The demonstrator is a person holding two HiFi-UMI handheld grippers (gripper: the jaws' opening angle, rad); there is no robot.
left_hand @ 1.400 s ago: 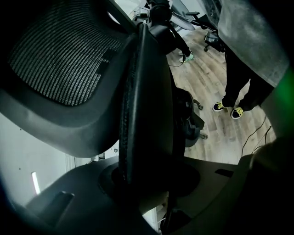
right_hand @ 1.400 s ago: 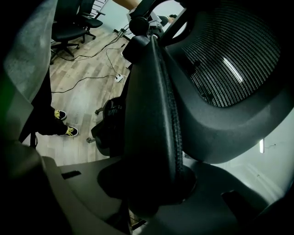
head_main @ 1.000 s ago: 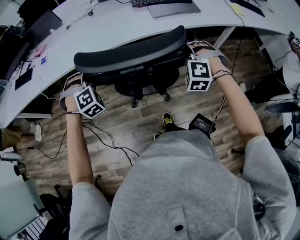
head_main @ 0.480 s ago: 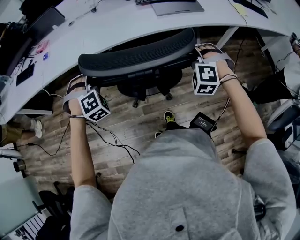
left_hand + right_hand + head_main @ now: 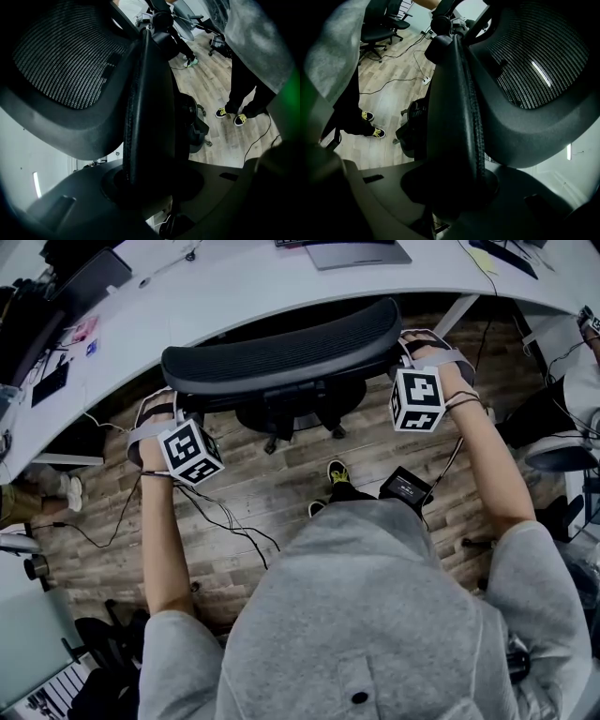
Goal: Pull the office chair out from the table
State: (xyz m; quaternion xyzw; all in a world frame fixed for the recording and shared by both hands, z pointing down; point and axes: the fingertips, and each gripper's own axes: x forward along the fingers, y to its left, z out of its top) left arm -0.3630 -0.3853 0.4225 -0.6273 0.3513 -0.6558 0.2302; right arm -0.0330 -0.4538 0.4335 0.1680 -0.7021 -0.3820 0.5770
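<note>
Jaws of my left gripper (image 5: 157,407) and right gripper (image 5: 417,341) clamp the office chair (image 5: 281,348) by its backrest ends; the right pair just tightened. Chair has barely shifted, still tucked under the worktop (image 5: 234,287).

We record a wood-plank floor (image 5: 272,493) with a thin black cable (image 5: 225,526) trailing loosely across it. A black shoe with yellow trim (image 5: 336,472) stands on the planks, and a small black box (image 5: 405,488) shows near it. A grey hooded top (image 5: 375,615) fills the lower part of the head view. At the top edge of that view we note a flat grey device (image 5: 361,253) and a yellow note (image 5: 473,257). In the right gripper view, spare black chairs (image 5: 379,28) stand in the background.
</note>
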